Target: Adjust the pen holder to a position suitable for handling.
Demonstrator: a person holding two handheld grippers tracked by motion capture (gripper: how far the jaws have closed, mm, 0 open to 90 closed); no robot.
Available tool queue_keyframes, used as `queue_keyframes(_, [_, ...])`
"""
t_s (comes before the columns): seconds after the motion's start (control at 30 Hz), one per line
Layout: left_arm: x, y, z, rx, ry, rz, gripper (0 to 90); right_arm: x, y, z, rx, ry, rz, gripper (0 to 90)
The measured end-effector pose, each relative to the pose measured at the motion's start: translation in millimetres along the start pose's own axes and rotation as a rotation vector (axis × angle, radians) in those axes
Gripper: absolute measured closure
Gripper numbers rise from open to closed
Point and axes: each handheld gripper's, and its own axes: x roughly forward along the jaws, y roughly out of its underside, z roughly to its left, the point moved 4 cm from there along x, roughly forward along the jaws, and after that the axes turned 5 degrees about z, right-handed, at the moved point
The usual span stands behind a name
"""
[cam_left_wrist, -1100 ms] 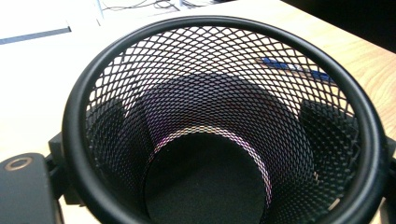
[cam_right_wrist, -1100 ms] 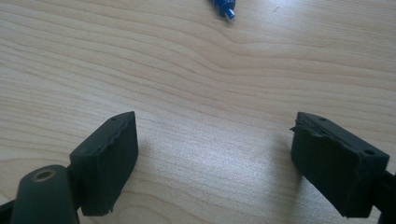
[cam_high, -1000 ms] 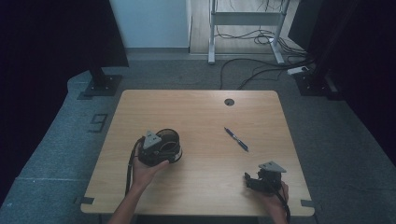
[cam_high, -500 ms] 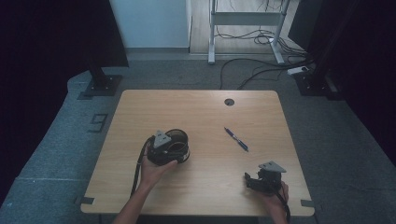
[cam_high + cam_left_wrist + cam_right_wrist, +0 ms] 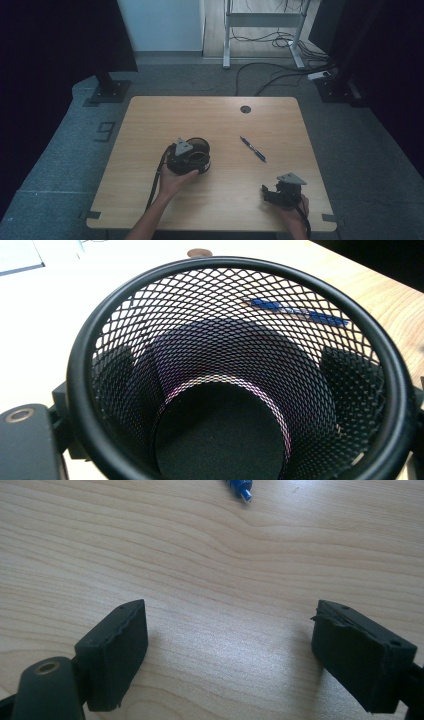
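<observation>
A black mesh cup (image 5: 199, 148) is held just left of the middle of the wooden table (image 5: 150, 120), tipped on its side, with my left gripper (image 5: 186, 157) shut on it. The left gripper view looks down into the cup (image 5: 235, 270), its open mouth facing the camera and a jaw dark against the mesh on each side. A blue pen (image 5: 252, 149) lies on the table to the right of the cup, and shows through the mesh (image 5: 295, 312). My right gripper (image 5: 270, 194) rests open near the front right edge. Bare wood lies between its jaws (image 5: 230, 645), and the pen's tip (image 5: 239, 489) is farther ahead.
A round cable hole (image 5: 245, 109) is at the table's back middle. On the floor behind are a black stand base (image 5: 107, 92), a metal frame (image 5: 262, 20) and loose cables (image 5: 280, 75).
My left gripper has carried the mesh cup a little to the right, toward the pen. The right gripper and the pen have stayed put.
</observation>
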Motion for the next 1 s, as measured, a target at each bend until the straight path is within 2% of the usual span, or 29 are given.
queue_keyframes(0.4, [22.2,-9.2,-13.5,0.012,0.014,0.011,10.1,0.0,0.0,0.1,0.001,0.001,0.000,14.0])
queue_keyframes(0.67, [51.8,-5.8,-17.3,-0.002,0.014,0.044,10.1,0.0,0.0,0.1,0.001,0.000,0.000,14.1])
queue_keyframes(1.0, [67.3,-1.6,-18.8,-0.007,0.003,0.058,10.0,0.0,0.0,0.0,0.000,-0.001,0.000,14.1])
